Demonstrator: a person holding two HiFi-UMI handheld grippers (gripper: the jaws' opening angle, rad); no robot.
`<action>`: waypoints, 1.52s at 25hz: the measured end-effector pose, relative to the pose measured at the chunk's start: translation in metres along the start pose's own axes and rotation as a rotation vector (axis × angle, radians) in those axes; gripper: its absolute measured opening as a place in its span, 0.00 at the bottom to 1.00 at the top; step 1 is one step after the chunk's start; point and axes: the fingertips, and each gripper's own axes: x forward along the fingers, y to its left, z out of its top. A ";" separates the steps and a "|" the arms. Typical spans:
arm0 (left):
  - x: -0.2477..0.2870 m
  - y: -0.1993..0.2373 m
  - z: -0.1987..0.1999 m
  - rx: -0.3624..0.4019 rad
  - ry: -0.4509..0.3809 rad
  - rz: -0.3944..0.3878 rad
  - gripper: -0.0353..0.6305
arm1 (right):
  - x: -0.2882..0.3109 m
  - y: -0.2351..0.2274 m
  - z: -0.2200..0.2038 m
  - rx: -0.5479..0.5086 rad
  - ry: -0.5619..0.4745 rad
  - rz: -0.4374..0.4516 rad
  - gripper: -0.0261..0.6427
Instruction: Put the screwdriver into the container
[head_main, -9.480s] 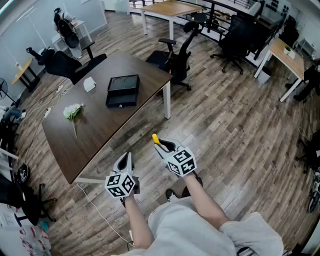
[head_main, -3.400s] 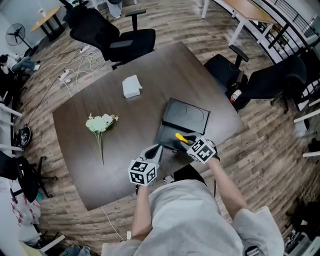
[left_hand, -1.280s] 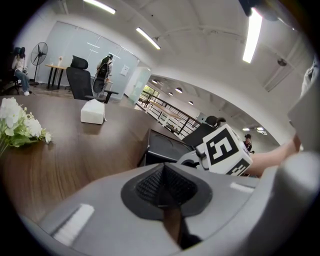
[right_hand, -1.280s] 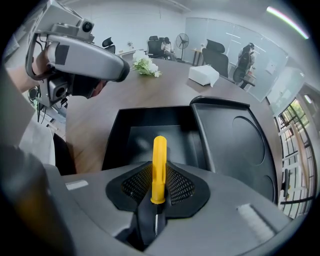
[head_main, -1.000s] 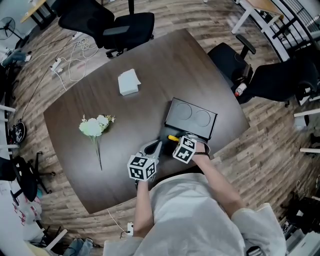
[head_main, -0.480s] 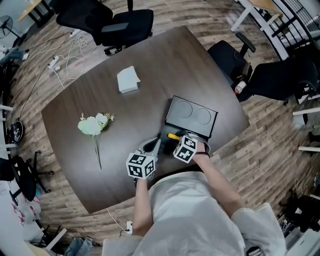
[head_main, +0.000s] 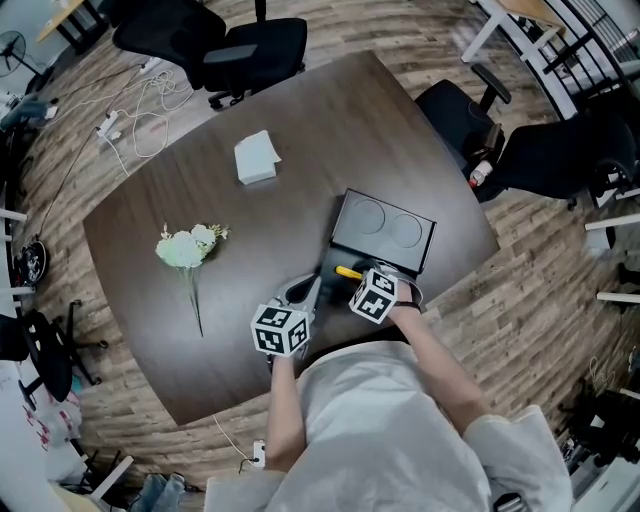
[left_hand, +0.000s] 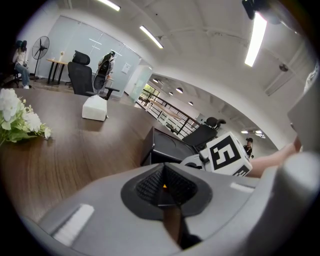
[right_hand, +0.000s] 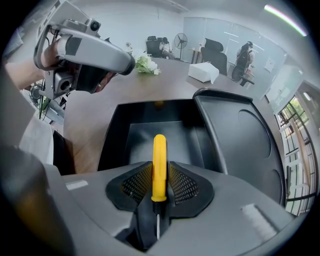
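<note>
Yellow-handled screwdriver (right_hand: 159, 157) tight in the right tool's (right_hand: 159, 169) grip, above the open black container (right_hand: 114, 136); left tool's (left_hand: 164, 184) jaws together.

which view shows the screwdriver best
The right gripper view: the screwdriver's whole yellow handle and thin shaft show close up between the right claw's pads, over the open black container. The head view shows only a small yellow tip beside that claw's marker cube. The left gripper view shows none of it.
</note>
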 end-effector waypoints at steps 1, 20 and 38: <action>0.000 0.000 -0.001 0.000 0.002 0.000 0.13 | 0.000 0.001 0.000 0.001 0.000 0.002 0.17; -0.005 -0.003 0.003 0.020 0.001 0.000 0.13 | -0.003 0.008 -0.003 0.009 0.008 0.029 0.17; -0.013 -0.019 0.008 0.056 -0.014 0.016 0.13 | -0.016 0.009 -0.009 -0.010 -0.002 0.016 0.18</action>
